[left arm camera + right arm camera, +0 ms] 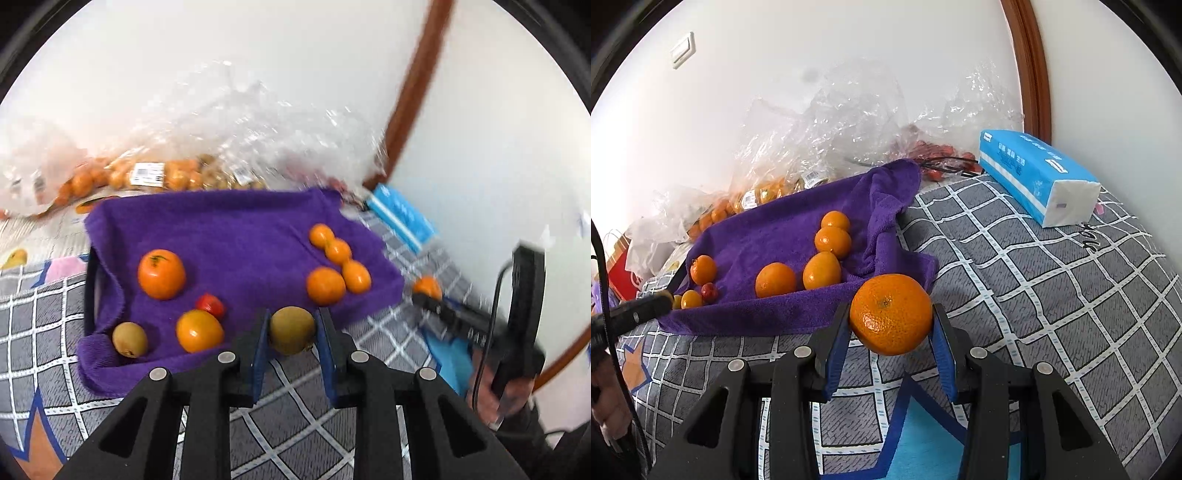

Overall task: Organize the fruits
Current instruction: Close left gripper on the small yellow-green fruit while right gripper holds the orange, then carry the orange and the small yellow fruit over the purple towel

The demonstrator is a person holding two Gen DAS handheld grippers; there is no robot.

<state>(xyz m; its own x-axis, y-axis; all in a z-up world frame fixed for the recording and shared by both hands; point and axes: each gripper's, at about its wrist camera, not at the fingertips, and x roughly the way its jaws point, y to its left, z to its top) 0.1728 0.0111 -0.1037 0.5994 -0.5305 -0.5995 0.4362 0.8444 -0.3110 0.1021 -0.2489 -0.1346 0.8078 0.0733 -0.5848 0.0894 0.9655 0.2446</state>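
Note:
My left gripper (291, 328) is shut on a brown-green kiwi (291, 329), held just above the near edge of the purple towel (229, 236). On that towel lie a second kiwi (129, 339), a large orange (161, 273), another orange (199, 330), a small red fruit (210, 305) and a cluster of several small oranges (334, 264). My right gripper (891, 323) is shut on a big orange (891, 314), hovering over the checked cover beside the towel's (783, 236) right corner. The right gripper (430, 295) with its orange also shows at right in the left wrist view.
Clear plastic bags of oranges (122, 175) and red fruit (934, 151) lie against the white wall behind the towel. A blue tissue pack (1030, 173) sits on the grey checked cover (1052, 288) to the right. A brown wooden frame (1030, 74) runs up the wall.

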